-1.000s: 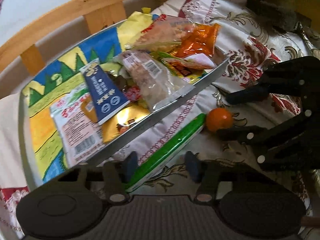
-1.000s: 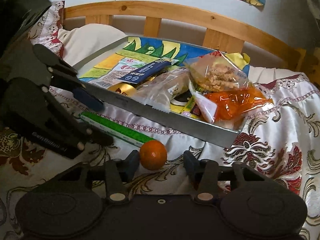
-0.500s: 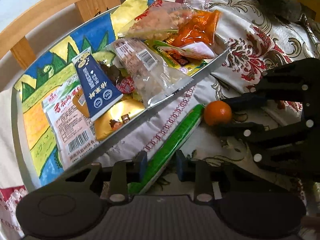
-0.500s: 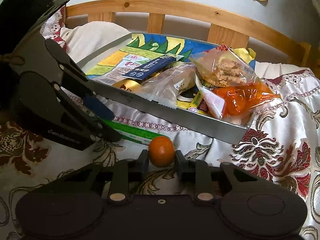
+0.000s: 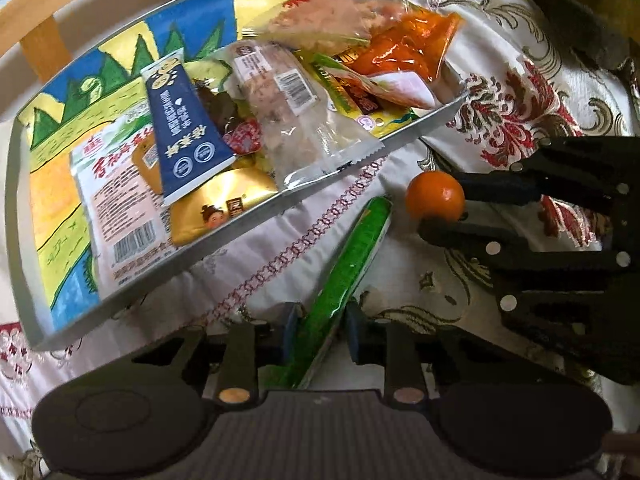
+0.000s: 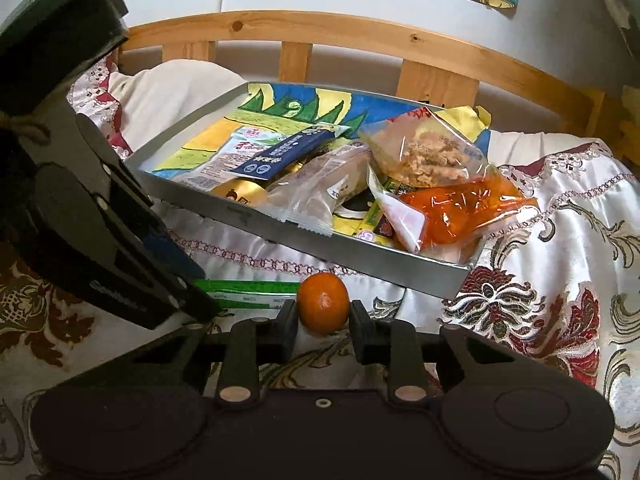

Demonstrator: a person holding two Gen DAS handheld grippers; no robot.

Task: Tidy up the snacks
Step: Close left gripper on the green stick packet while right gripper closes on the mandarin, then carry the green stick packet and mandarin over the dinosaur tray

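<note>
A long green snack packet lies on the embroidered cloth in front of the metal tray. My left gripper straddles its near end, and the jaws are closing with the pads against its sides. A small orange sits on the cloth beside the packet's far end. My right gripper is shut on it. The tray holds several snacks: a navy packet, a clear bun wrapper, an orange bag and a gold packet.
The tray has a painted paper liner and rests tilted on the bedding. A wooden headboard runs behind it, with a white pillow at the left. Patterned cloth spreads to the right. Each gripper's black body crowds the other's view.
Both pairs of jaws have narrowed: the left onto the green packet, the right onto the orange. The left gripper has tipped further downward. The packet and the orange stay on the cloth.
</note>
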